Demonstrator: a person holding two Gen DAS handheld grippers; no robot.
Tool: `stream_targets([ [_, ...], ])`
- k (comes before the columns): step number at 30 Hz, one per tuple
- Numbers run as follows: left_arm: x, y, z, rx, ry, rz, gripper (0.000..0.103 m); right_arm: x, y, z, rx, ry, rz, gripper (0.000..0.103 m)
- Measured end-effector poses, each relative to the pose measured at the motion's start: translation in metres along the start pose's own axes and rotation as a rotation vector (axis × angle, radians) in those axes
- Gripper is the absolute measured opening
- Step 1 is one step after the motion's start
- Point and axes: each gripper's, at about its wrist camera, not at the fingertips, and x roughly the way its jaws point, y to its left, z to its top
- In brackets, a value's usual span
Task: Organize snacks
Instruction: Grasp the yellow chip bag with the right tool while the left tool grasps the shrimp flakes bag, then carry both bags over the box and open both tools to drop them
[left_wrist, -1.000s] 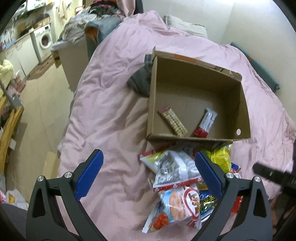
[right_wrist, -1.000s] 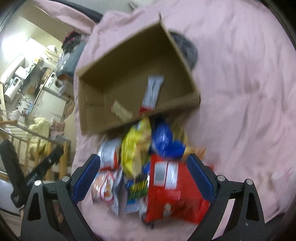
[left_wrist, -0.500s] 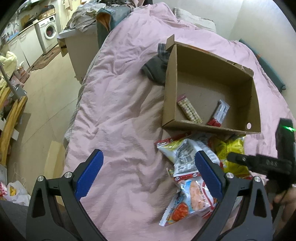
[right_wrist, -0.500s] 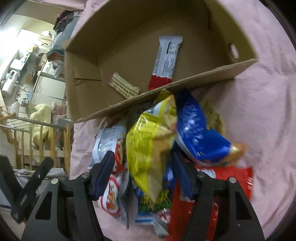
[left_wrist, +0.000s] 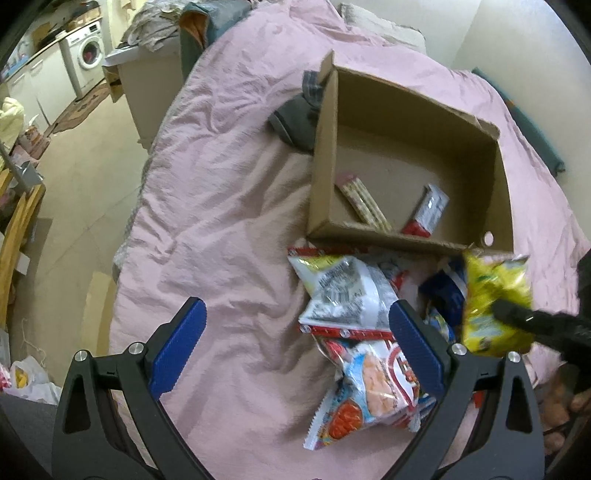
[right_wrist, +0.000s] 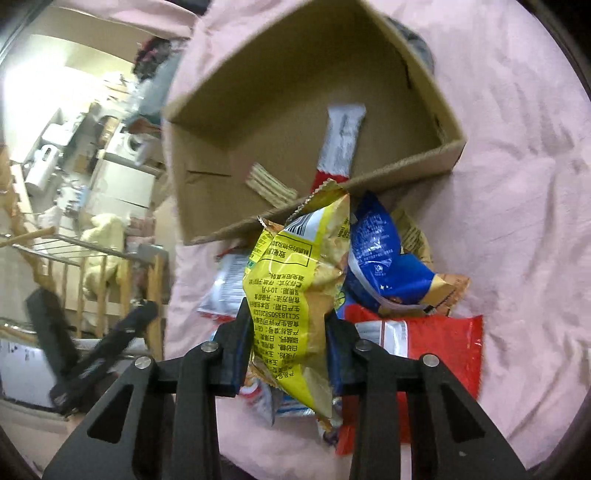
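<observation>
Right gripper (right_wrist: 288, 354) fingers clamped on yellow snack bag (right_wrist: 299, 295), lifted off pile on bed (right_wrist: 517, 184). Bag's long axis points along fingers toward cardboard box (right_wrist: 406, 170), near wall just ahead. Left gripper (left_wrist: 295, 347) fingers wide apart, empty, over pile, farther from box.

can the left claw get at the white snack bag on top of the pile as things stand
Probably yes: the left claw is open and holds nothing, and the white snack bag lies uncovered on top of the pile, just ahead of its right finger.
</observation>
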Motion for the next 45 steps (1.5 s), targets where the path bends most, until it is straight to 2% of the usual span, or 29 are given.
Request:
stream_targets([
  [3, 0.006, -0.011, -0.01, 0.025, 0.041, -0.022, 0.098, -0.016, 0.002, -0.007, -0.021, -0.043, 0.009, 0.035],
  [7, 0.018, -0.034, -0.027, 0.072, 0.104, -0.061, 0.098, -0.017, -0.009, -0.017, 0.023, -0.055, 0.019, 0.035],
  [10, 0.026, -0.052, -0.037, 0.137, 0.133, -0.043, 0.098, -0.019, -0.013, -0.018, 0.042, -0.062, 0.017, 0.035],
  [15, 0.056, -0.073, -0.056, 0.206, 0.259, -0.033, 0.098, -0.019, -0.013, -0.018, 0.041, -0.066, 0.012, 0.035],
  [18, 0.069, -0.079, -0.062, 0.23, 0.279, -0.002, 0.098, -0.02, -0.011, -0.016, 0.035, -0.066, 0.009, 0.035],
  [24, 0.073, -0.074, -0.061, 0.19, 0.285, -0.003, 0.098, -0.017, -0.005, -0.019, 0.014, -0.058, 0.004, 0.035],
  [26, 0.069, -0.074, -0.062, 0.199, 0.275, -0.004, 0.087, -0.016, -0.006, -0.021, 0.012, -0.054, -0.003, 0.035],
  [28, 0.064, -0.072, -0.066, 0.215, 0.275, -0.008, 0.072, -0.015, -0.004, -0.021, 0.006, -0.051, -0.009, 0.035],
  [29, 0.061, -0.072, -0.068, 0.214, 0.275, -0.01, 0.069, -0.014, -0.002, -0.021, 0.001, -0.05, -0.009, 0.035],
  [30, 0.058, -0.07, -0.07, 0.209, 0.277, -0.001, 0.057, -0.014, 0.0, -0.022, -0.005, -0.05, -0.008, 0.035],
  [36, 0.042, -0.06, -0.079, 0.174, 0.296, -0.019, 0.052, -0.015, 0.005, -0.021, -0.022, -0.052, 0.008, 0.035],
  [45, 0.0, -0.048, -0.089, 0.139, 0.259, 0.001, 0.051, -0.019, 0.008, -0.02, -0.034, -0.063, 0.04, 0.035],
])
